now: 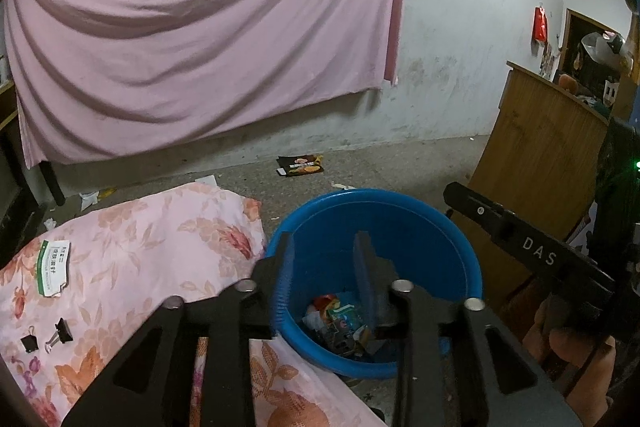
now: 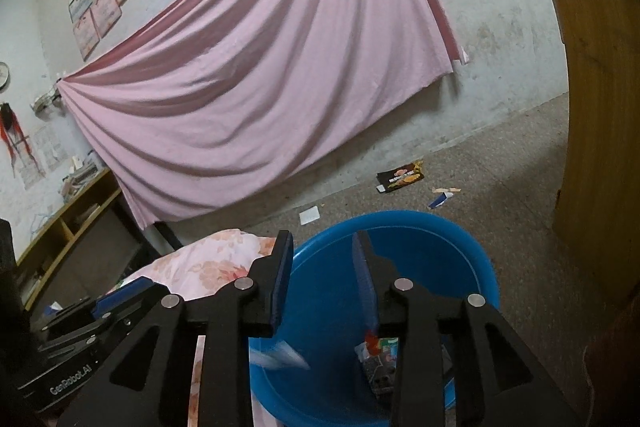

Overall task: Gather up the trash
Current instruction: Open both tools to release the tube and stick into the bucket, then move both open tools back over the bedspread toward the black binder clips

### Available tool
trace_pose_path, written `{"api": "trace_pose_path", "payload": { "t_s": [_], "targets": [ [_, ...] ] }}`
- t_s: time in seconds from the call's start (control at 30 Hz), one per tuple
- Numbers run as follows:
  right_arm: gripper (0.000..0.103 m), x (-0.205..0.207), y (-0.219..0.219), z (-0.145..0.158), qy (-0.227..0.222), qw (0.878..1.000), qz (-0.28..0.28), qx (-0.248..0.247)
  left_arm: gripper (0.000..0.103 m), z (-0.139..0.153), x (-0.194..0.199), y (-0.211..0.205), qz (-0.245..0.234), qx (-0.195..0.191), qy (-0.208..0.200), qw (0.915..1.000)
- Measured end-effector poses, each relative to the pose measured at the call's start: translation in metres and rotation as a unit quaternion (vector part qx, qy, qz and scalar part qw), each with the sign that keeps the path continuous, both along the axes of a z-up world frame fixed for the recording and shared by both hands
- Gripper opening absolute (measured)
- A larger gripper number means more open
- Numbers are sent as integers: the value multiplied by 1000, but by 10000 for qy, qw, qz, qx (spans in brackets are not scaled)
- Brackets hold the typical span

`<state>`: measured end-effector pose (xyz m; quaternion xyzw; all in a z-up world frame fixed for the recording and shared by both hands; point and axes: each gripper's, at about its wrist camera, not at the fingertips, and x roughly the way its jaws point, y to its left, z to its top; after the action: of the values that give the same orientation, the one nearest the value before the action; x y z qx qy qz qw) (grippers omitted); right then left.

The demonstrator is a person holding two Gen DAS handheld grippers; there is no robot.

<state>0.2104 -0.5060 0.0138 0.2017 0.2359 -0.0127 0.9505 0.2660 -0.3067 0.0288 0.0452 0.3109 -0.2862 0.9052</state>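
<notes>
A blue bucket [image 1: 376,195] [image 2: 400,223] stands on the floor beside the bed, with several wrappers [image 1: 340,321] [image 2: 380,351] at its bottom. My left gripper [image 1: 325,265] hangs open over the bucket's near left rim, nothing between its fingers. My right gripper [image 2: 322,265] is open above the bucket too, and holds nothing. Inside the bucket, a blurred white scrap [image 2: 280,355] shows below the right gripper's left finger. A white and green paper packet [image 1: 54,267] lies on the floral bedcover [image 1: 160,247]. A dark snack wrapper [image 1: 300,165] [image 2: 400,177] lies on the floor.
Two black binder clips [image 1: 60,333] sit on the bedcover. More scraps lie on the floor: white paper [image 2: 310,215] and a blue and orange bit [image 2: 442,197]. A wooden cabinet [image 2: 600,107] stands at the right. A pink sheet [image 1: 200,47] covers the far wall.
</notes>
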Motion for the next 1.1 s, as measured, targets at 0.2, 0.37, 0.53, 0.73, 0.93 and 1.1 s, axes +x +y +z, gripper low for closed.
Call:
{"api": "trace_pose_path", "payload": {
  "t_s": [0.2,0.37,0.53,0.73,0.93,1.1],
  "targets": [
    [30,0,-1,-2,6,10000,-39,2,30,1,1,5,75,16,-24,10000],
    [30,1,-1,-2,0,10000,-44,4,30,2,1,7,104,61,-54,9999],
    [30,2,1,0,-37,10000,-31,2,30,7,0,13,150,101,-117,9998],
    [46,4,9,8,-188,9998,12,-56,45,20,-2,33,355,94,-276,9989],
    [87,7,25,17,-475,9987,53,-155,60,34,-6,75,781,-113,-481,9957],
    [96,5,46,29,-944,9948,97,-356,85,42,-11,119,1259,-508,-752,9879]
  ]
}}
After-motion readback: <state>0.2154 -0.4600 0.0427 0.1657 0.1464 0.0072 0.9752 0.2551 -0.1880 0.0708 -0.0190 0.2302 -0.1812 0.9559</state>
